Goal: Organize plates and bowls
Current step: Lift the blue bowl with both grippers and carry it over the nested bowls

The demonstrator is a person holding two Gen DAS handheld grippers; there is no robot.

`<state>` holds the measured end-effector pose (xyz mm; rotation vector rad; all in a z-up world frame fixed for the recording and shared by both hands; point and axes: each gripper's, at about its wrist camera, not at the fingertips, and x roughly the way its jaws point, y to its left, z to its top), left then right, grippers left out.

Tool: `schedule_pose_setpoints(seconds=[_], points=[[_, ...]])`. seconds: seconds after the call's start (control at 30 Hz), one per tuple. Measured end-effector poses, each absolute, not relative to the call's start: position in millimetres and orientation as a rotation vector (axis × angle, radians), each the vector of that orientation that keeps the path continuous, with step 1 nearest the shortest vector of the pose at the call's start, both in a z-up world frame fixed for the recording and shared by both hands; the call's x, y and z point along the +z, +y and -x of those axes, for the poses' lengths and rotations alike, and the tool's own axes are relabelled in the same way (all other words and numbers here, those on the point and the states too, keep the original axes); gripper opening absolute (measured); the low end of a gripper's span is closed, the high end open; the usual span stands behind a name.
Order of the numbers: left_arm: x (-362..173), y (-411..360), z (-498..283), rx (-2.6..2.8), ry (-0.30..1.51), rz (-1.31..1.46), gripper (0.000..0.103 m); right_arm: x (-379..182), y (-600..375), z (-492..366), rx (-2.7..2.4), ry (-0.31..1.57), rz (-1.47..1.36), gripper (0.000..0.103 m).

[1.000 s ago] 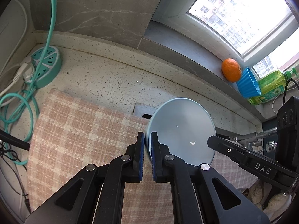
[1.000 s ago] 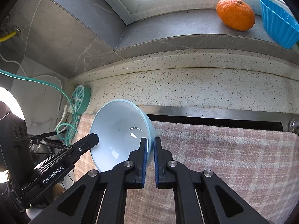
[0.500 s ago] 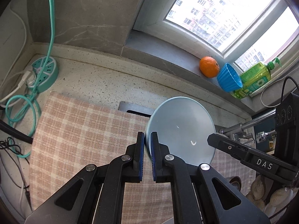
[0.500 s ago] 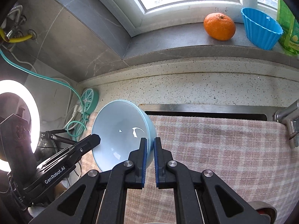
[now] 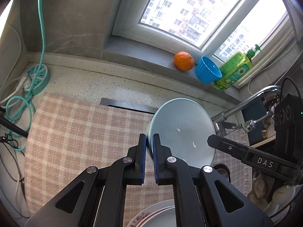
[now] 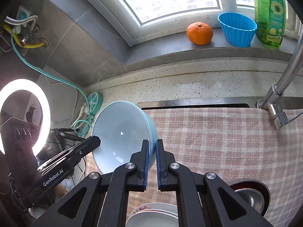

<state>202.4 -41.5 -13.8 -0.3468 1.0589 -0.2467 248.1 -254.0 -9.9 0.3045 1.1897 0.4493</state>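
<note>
Left gripper (image 5: 149,144): your jaws are pinched nearly closed on the rim of the light blue bowl (image 5: 181,132), one blue pad inside the rim, one outside.

Right gripper (image 6: 152,150): your jaws are likewise clamped on the opposite side of the same bowl's (image 6: 123,132) rim. Each gripper shows in the other's view, at the far edge of the bowl.

Bowl: held in the air between your two grippers, above the pink checked cloth (image 5: 75,132). It has no long axis, being round; it is tipped on edge, so its opening faces sideways rather than up.

Beneath you: a stack of floral-rimmed plates (image 6: 151,215) at the bottom edge, and a steel bowl (image 6: 251,194) to their right.

Beyond: metal faucet (image 6: 284,87); on the windowsill, an orange (image 5: 184,61), a blue fluted cup (image 5: 207,72) and a green soap bottle (image 5: 235,69); a teal power strip (image 5: 37,76) by the left wall; a lit ring light (image 6: 24,113).

Change from a second ago: you have pulled both grippers back and up. More of the window and sill is visible, and the plates and steel bowl have entered the frame. Your grip on the bowl is unchanged.
</note>
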Motion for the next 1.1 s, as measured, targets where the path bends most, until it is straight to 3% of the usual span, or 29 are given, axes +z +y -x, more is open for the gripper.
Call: schedule_pose_setpoints(seconds=[1.1], points=[[-29.8, -181.5, -137.3, -0.492, 1.163, 0.225, 0.005, -26.8, -403.6, -129.6, 0.243, 1.191, -0.434, 0.007]])
